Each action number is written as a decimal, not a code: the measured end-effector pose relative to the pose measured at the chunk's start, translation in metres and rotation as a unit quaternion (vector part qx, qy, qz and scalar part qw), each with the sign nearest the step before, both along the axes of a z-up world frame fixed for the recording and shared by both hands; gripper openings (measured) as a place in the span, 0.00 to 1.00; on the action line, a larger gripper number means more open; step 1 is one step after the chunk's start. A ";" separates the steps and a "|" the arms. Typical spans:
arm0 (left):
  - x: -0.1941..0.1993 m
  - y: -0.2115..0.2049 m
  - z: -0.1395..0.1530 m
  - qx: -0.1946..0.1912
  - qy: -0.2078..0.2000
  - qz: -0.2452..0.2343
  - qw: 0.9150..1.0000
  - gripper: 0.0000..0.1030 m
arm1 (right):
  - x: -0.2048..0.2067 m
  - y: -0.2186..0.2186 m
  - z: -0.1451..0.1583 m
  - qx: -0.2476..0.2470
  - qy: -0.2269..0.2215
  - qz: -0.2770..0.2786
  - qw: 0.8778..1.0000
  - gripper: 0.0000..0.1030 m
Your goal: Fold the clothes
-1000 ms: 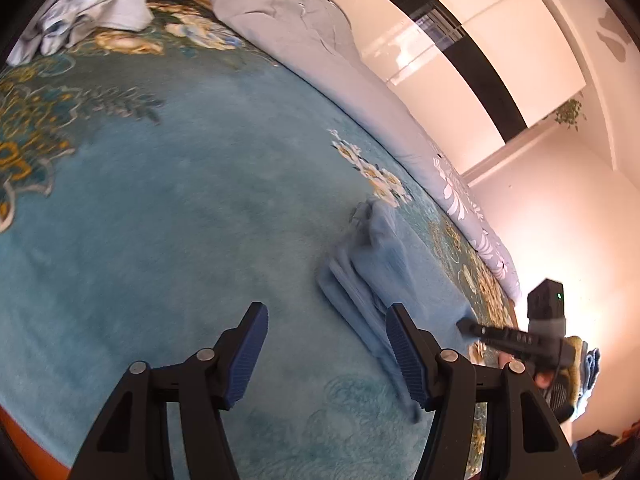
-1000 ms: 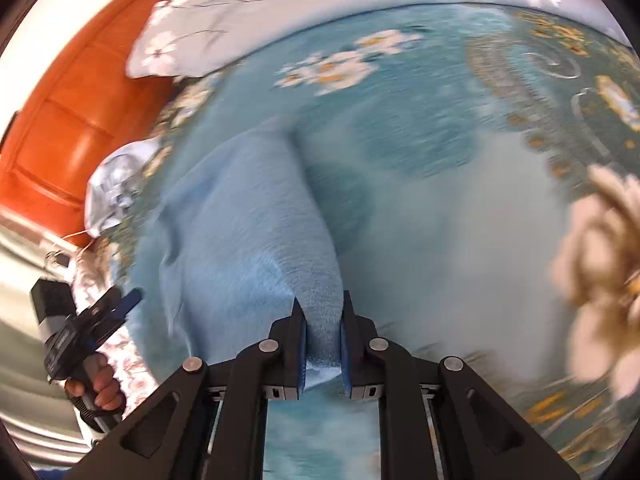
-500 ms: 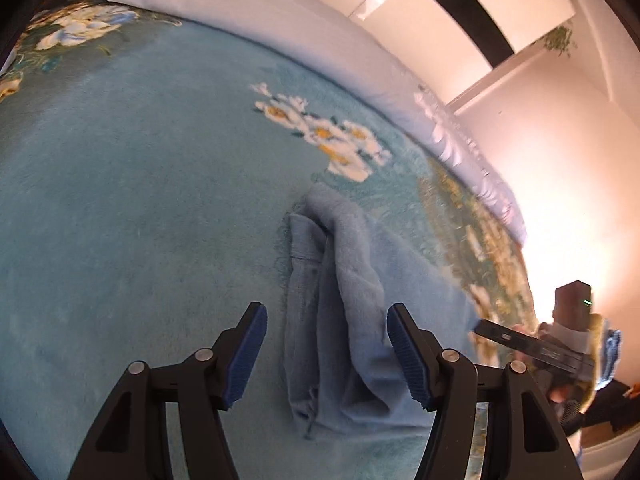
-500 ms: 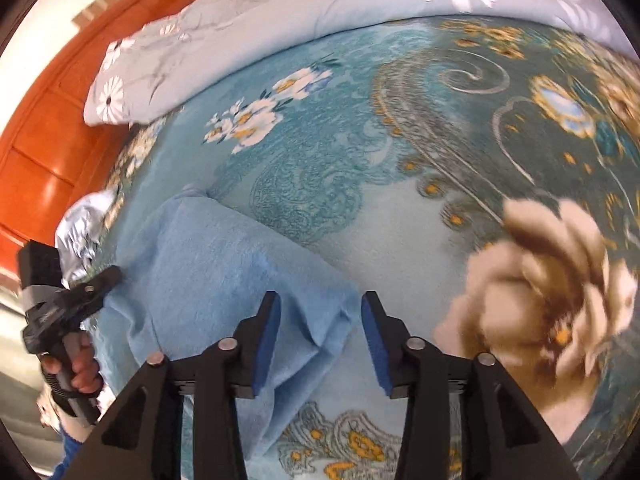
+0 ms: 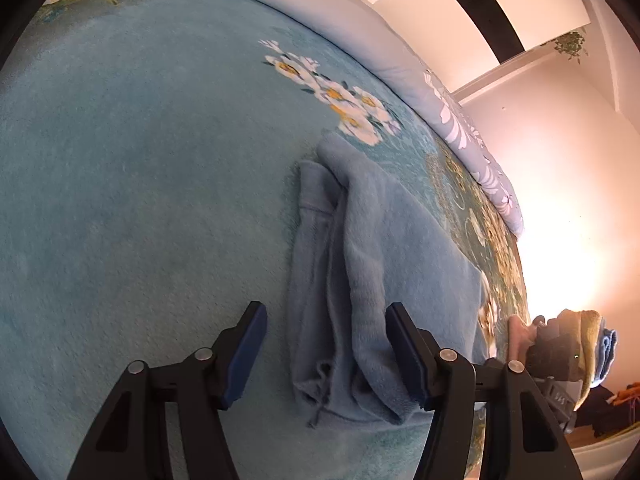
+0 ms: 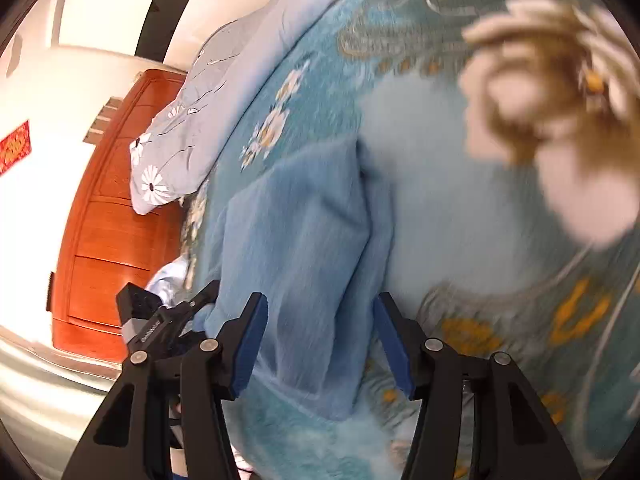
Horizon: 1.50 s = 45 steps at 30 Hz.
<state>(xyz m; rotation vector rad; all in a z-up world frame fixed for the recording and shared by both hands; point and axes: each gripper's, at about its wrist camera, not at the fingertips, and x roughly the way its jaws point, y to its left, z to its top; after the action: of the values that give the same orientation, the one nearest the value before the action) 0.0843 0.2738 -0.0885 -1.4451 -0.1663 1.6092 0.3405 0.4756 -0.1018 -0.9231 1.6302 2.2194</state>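
Blue garment (image 5: 372,264) lies on bedspread (image 5: 140,160); right gripper (image 6: 318,344) opening.

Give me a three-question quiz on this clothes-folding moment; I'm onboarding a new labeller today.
1. True or false: the right gripper is clamped on the blue garment.
2. The garment lies on: A) a wooden floor B) a teal floral blanket C) a chair.
3. What sits between the left gripper fingers?

Key: 1. False; its jaws are opening, pads clear of the cloth. 2. B. 3. The garment's bunched near edge, ungripped.
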 end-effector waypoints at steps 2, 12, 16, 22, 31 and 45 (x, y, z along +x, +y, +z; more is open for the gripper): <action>0.005 -0.001 0.001 0.000 -0.006 0.000 1.000 0.58 | -0.001 -0.010 0.000 0.013 -0.003 -0.009 1.000 0.55; 0.045 -0.035 0.013 0.011 -0.026 -0.019 0.999 0.17 | 0.018 -0.012 0.010 -0.007 0.026 -0.022 0.999 0.10; 0.060 -0.044 0.012 0.011 -0.013 -0.026 1.000 0.17 | 0.026 -0.016 0.016 0.013 0.020 0.006 1.000 0.10; 0.051 -0.045 0.015 0.019 0.003 -0.008 1.000 0.49 | 0.027 -0.023 0.015 0.054 -0.009 0.031 0.998 0.18; 0.042 -0.008 0.003 0.009 -0.003 -0.021 1.000 0.62 | 0.018 -0.006 0.000 0.049 -0.015 -0.009 0.999 0.43; 0.075 -0.039 0.057 0.048 0.039 -0.015 0.998 0.15 | 0.025 -0.023 0.041 0.055 0.035 -0.001 0.998 0.11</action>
<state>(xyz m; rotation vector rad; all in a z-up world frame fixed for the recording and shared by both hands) 0.1593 0.2349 -0.0316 -1.3042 -0.1725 1.6082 0.3658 0.4523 -0.0610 -0.8227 1.5195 2.3381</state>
